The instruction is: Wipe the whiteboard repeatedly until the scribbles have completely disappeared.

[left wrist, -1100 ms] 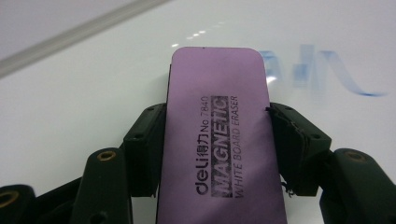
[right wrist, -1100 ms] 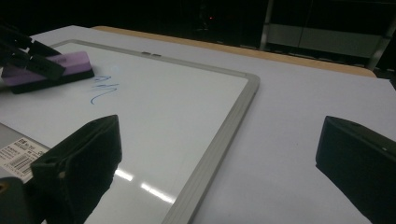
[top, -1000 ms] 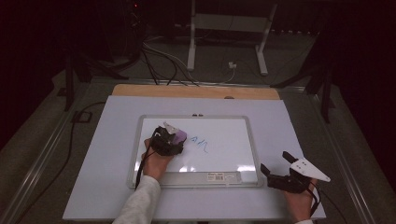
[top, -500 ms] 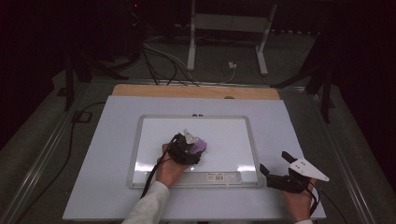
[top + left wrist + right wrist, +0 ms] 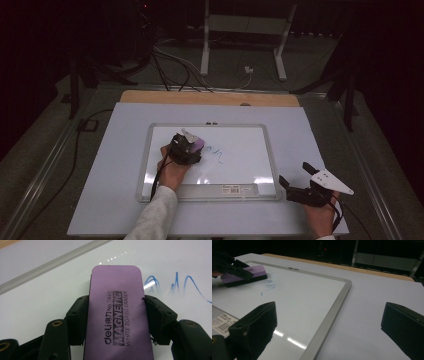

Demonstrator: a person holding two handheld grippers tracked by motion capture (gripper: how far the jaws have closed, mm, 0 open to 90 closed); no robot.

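Observation:
A silver-framed whiteboard (image 5: 270, 150) lies flat in the middle of the table. My left gripper (image 5: 187, 148) is shut on a purple magnetic whiteboard eraser (image 5: 117, 315), pressed onto the board's left-centre. Blue marker strokes (image 5: 217, 151) lie just right of the eraser, also seen as blue marker strokes (image 5: 177, 285) beside its top right corner. From the right gripper view the eraser (image 5: 249, 275) sits at the far left with the strokes (image 5: 269, 287) beside it. My right gripper (image 5: 295, 182) rests open on the table off the board's lower right corner, nothing between its jaws.
The board rests on a large white sheet (image 5: 110, 165) covering the table, with a wooden strip (image 5: 210, 98) along the far edge. A barcode label (image 5: 235, 189) sits on the board's bottom frame. Cables and a metal stand (image 5: 240, 45) lie on the floor beyond.
My left gripper with the eraser swept right across the board and has come back left. Part of the blue writing is gone. The right gripper has stayed put.

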